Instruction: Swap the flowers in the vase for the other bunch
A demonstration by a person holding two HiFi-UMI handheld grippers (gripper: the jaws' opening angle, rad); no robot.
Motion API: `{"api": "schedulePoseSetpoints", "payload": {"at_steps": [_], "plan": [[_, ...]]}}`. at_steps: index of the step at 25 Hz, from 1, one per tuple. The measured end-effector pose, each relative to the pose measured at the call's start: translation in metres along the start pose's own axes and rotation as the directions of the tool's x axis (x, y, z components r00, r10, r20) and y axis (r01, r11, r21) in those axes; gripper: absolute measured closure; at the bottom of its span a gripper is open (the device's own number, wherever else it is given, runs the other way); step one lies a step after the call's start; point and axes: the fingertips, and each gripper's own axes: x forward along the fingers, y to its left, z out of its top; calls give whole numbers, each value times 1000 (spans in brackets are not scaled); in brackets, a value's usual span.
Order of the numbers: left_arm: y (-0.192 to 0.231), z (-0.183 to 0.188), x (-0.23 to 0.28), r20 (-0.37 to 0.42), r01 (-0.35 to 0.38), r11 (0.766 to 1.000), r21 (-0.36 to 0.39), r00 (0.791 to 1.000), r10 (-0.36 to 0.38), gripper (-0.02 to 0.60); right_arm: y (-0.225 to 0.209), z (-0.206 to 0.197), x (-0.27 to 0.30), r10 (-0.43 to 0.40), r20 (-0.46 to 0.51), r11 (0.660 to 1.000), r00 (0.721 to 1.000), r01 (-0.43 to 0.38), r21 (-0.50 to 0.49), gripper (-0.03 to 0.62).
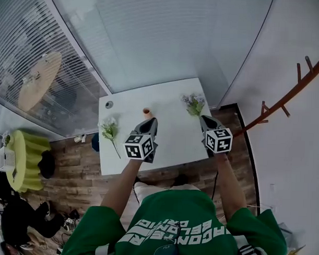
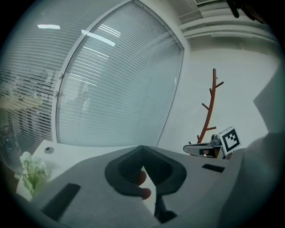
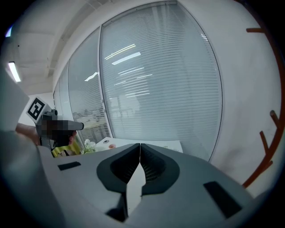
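the vase (image 1: 147, 112) stands on the white table (image 1: 169, 143), a small terracotta-coloured pot with a narrow mouth. it is too small to tell for sure whether anything is in it, but no stems show above the rim. the white bunch (image 1: 110, 130) lies flat to the left of the vase, heads towards the far edge and its thin green stem trailing towards the person. the purple bunch (image 1: 194, 104) lies to the right of the vase, well apart from it, a loose tuft of small blooms and leaves.

the left gripper (image 1: 151, 122) is just on the near side of the vase, its dark ribbed jaws closed tip to tip with nothing pinched; the orange seen through the gap below the tips is probably the vase beyond. the right gripper (image 1: 205, 121) is to the right of the vase, near the purple bunch, its jaws likewise pressed together and empty.

both bunches should be very light, limp and easily crushed. the best hold is low on the bare stems, never on the heads, with gentle pressure. the vase looks smooth, hard and light enough to tip, so it may need steadying at the body while stems go through the mouth.
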Motion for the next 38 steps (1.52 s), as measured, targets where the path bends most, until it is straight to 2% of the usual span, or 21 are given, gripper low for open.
{"api": "schedulePoseSetpoints", "payload": {"at_steps": [6, 11, 19, 23, 26, 32, 38], "plan": [[-50, -24, 22, -30, 28, 999, -24, 999, -29, 577, -46, -24, -11, -16, -59, 999, 998, 17, 28, 579], [-68, -34, 38, -41, 42, 998, -45, 998, -44, 577, -64, -37, 2, -18, -103, 999, 995, 22, 44, 579], [-48, -40, 79, -82, 54, 996, -64, 995, -59, 577, -88, -56, 60, -12, -191, 993, 981, 34, 112, 572], [-32, -45, 101, -117, 59, 995, -83, 991, -68, 577, -98, -74, 98, 5, -263, 988, 965, 36, 151, 466], [-23, -47, 121, -141, 68, 994, -89, 987, -80, 577, -110, -83, 124, -15, -306, 986, 952, 65, 155, 450], [-5, -54, 157, -191, 106, 990, -96, 974, -122, 577, -131, -104, 174, -55, -387, 974, 920, 134, 180, 440], [7, -58, 183, -225, 132, 985, -110, 962, -154, 577, -146, -131, 215, -56, -489, 958, 871, 185, 220, 420]]}}
